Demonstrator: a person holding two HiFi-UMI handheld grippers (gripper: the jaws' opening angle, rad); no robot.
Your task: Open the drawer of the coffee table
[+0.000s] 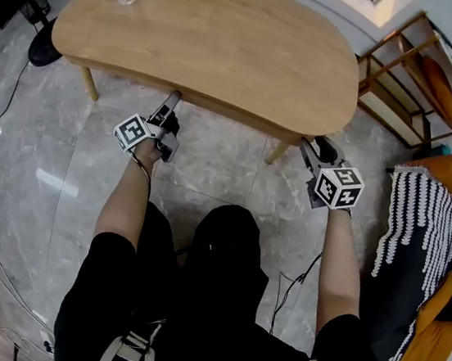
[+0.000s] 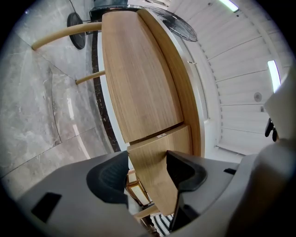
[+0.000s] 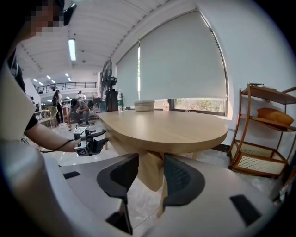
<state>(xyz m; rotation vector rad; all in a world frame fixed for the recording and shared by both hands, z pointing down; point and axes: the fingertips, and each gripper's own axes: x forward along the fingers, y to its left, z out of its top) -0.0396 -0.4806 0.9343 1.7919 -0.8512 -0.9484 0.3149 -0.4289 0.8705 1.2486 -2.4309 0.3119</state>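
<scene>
At the coffee table (image 1: 227,44), left hand-held gripper (image 1: 174,101) clamps the drawer (image 2: 155,155), forearm (image 1: 127,200) outstretched.

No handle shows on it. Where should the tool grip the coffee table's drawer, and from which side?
The drawer front looks like a plain flat panel tucked under the tabletop, so its lower edge is probably the only hold. Approach from the person's side, slightly below.

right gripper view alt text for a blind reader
The right gripper clasps a wooden piece hanging under the rim of an oval coffee table, with no gap showing at either pad. At left, the left gripper is at the table's edge; a wooden shelf stands at right.
</scene>
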